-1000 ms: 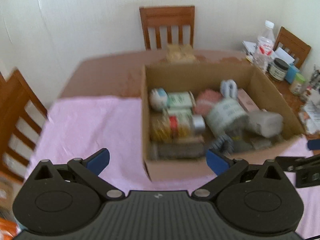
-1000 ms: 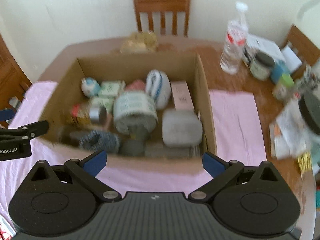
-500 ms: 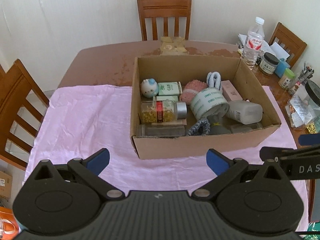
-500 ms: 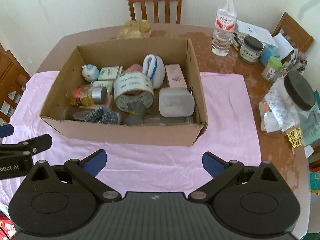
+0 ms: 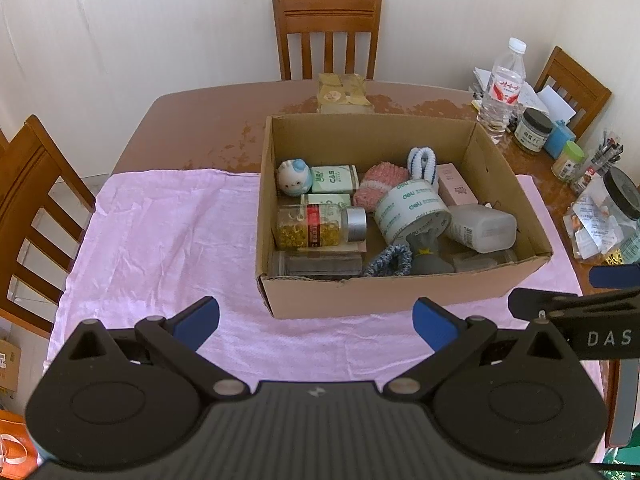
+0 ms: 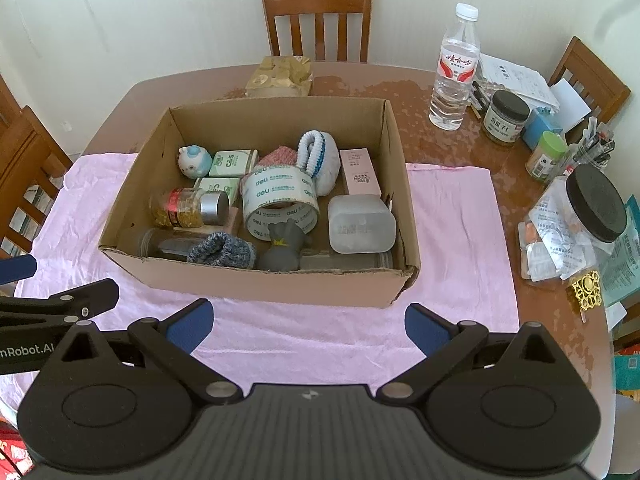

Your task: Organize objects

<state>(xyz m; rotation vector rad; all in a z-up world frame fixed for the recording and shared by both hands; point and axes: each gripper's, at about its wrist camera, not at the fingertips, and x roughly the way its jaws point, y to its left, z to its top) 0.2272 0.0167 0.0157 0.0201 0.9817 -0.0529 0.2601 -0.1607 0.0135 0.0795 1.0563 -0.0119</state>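
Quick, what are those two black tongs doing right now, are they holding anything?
Left tongs: open, holding nothing, hovering before the brown cardboard box.
Right tongs: open, holding nothing, also short of the box.

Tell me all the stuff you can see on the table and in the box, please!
cardboard box: 1, brown, on the pink cloth
pink cloth: 1, covers the near part of the table
tape roll: 1, white, middle of the box
pill bottle: 1, clear with yellow capsules and a silver cap, lying at the box's left
toy figure: 1, white and blue, far left corner of the box
pink carton: 1, right side of the box
water bottle: 1, clear, on the table right of the box
chairs: at least 3, wooden, around the table
left gripper: open, empty, in front of the box
right gripper: open, empty, in front of the box
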